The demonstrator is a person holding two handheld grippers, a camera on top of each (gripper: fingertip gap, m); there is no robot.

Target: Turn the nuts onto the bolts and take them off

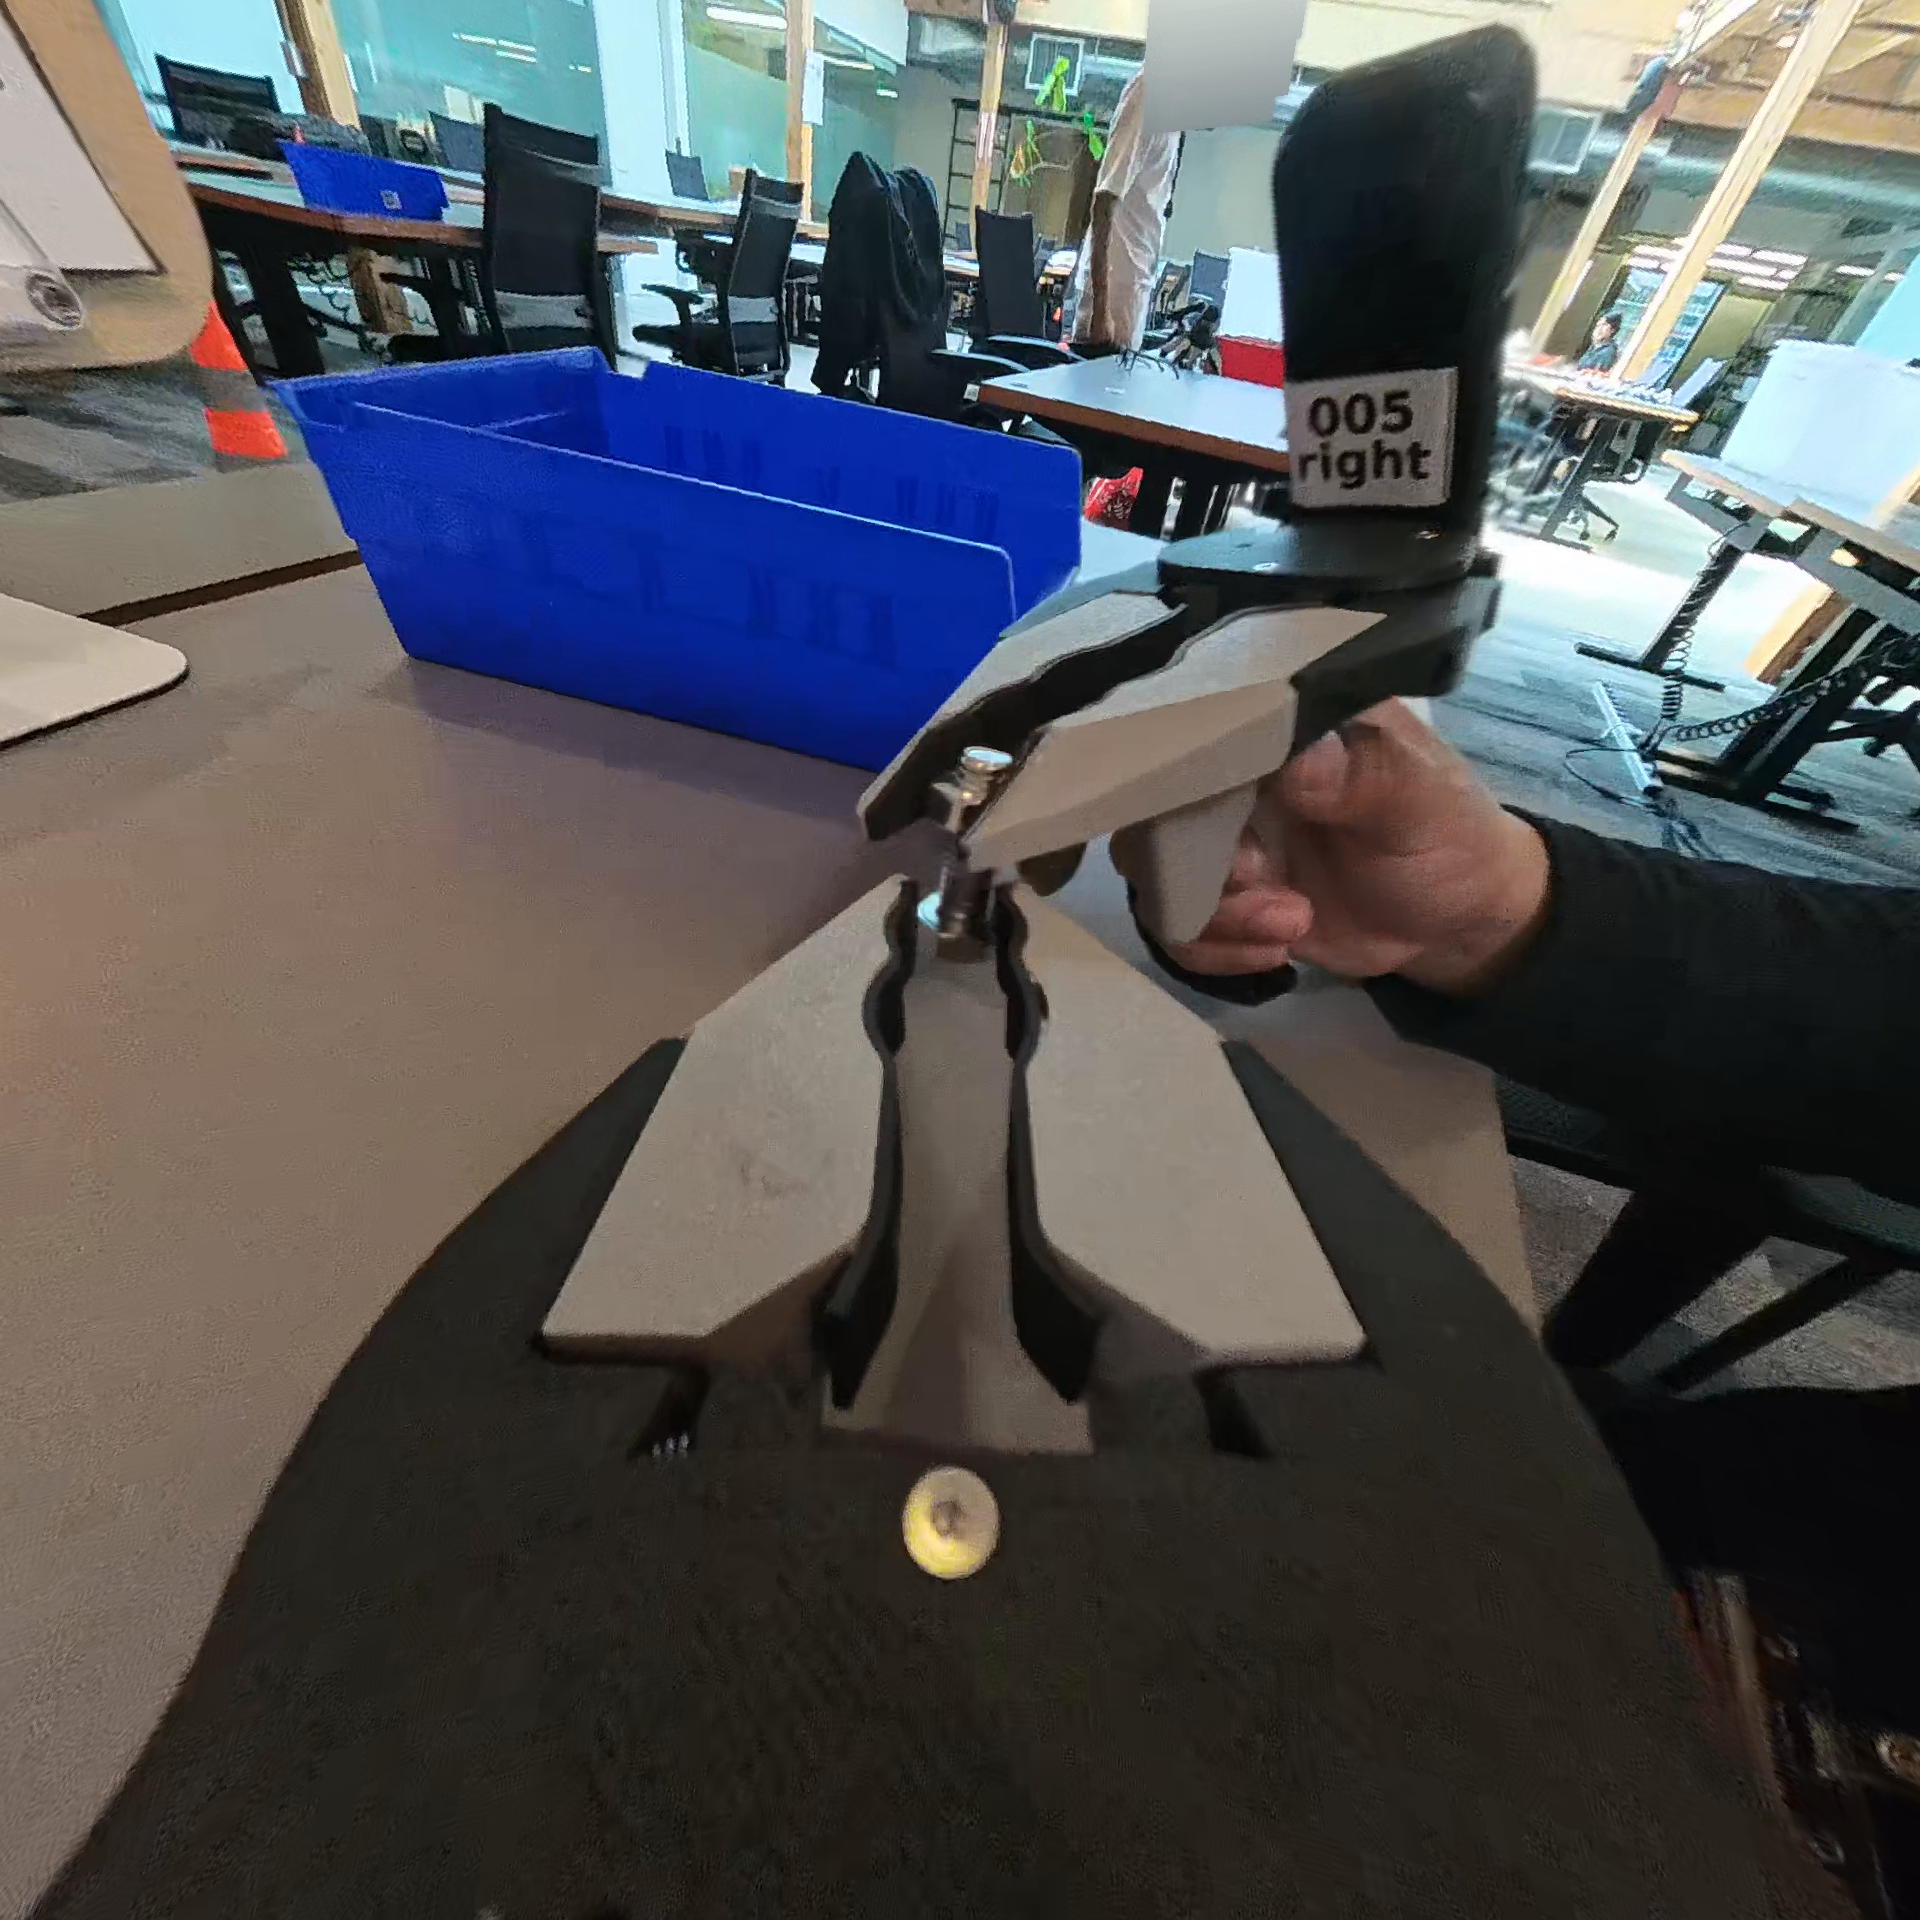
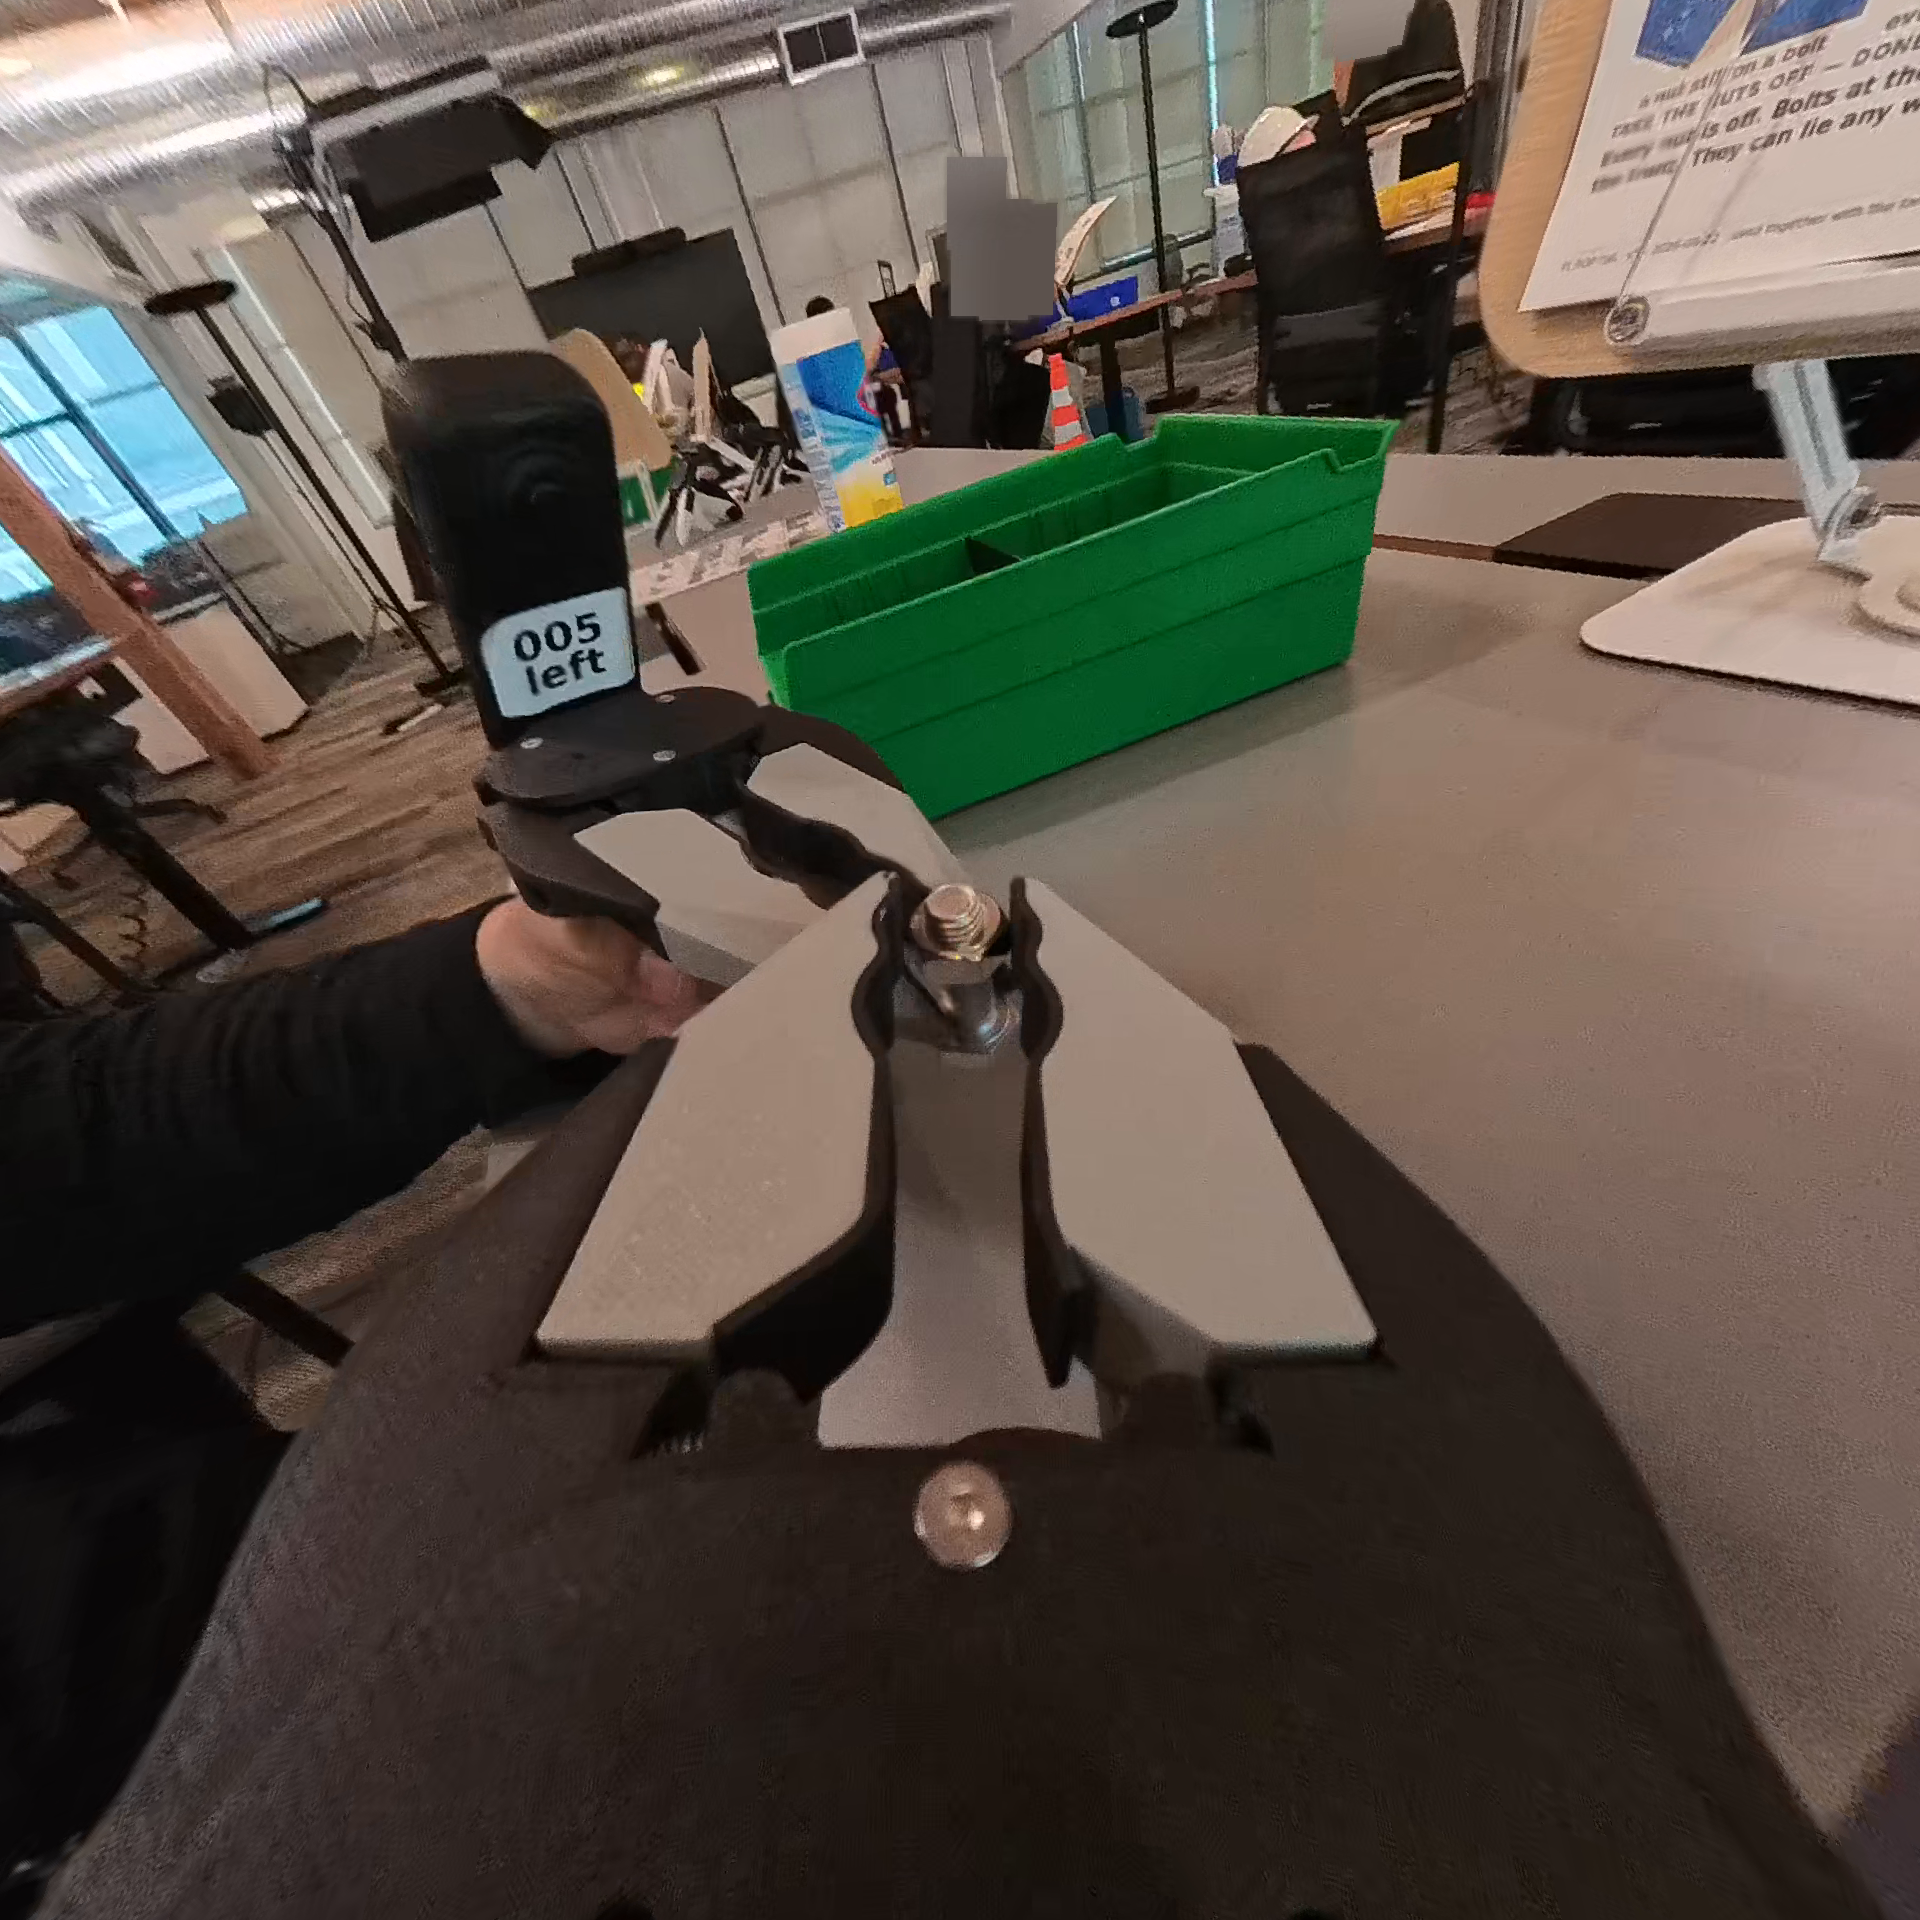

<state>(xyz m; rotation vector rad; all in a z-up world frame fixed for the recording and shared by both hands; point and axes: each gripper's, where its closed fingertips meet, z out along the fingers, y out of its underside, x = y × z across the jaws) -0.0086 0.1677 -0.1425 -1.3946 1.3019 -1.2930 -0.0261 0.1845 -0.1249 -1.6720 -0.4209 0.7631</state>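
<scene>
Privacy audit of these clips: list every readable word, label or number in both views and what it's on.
I can't copy the wording, so these are the bearers only.
White tag, right gripper camera mount: legible.
White sticker, left gripper camera mount: legible.
Printed sheet on stand: partly legible.
Canister wrap: blurred.
Far blue bin sticker: too small.

Two claws (image 1: 951,914) (image 2: 951,961), one bolt (image 2: 958,920), one nut (image 2: 951,971), two bins (image 1: 727,582) (image 2: 1070,665).

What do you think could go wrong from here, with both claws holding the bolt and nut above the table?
1. The left claw pinches only one end of the bolt, so it may slip while twisting.
2. The right claw grips the nut at its fingertips; if freed, it could drop onto the table, outside the green bin.
</scene>
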